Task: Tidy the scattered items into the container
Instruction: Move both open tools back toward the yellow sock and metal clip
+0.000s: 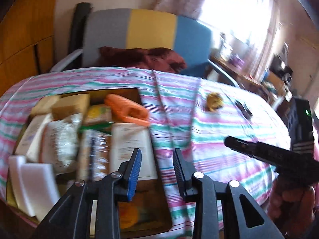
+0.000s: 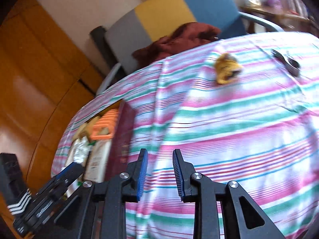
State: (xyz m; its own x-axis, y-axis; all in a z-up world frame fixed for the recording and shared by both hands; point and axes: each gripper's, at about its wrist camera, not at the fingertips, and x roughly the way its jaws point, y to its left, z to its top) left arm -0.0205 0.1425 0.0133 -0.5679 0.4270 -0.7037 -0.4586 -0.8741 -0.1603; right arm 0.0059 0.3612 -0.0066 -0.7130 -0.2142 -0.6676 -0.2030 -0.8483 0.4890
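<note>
Both tools were empty. The left tool [image 1: 157, 171], at the lower middle of its own view, had its jaws spread with nothing between them, and it hung over the near edge of the box [image 1: 154, 197] at the left of the frame. That box already held white foam blocks [image 1: 31, 181], paper packets [image 1: 57, 139], a leaflet [image 1: 131, 145] and an orange plastic piece [image 1: 127, 107]. The right tool [image 2: 160, 174] also stood parted and bare, over the striped cloth [image 2: 239, 129] covering the surface.

Two things were left out on the cloth: a crumpled yellow wrapper [image 2: 227, 69] in the upper middle of the right wrist view, and a small dark object [image 2: 287, 61] near the upper right, well apart from the box. The step in hand looked like the gap between a drop and the next pick-up. The next move would seem to call for the right tool to reach toward the wrapper, close on its crumpled body, and carry it left to the box.

Print showed on the leaflet and packets, but blur made it unreadable; no brand could be made out.
</note>
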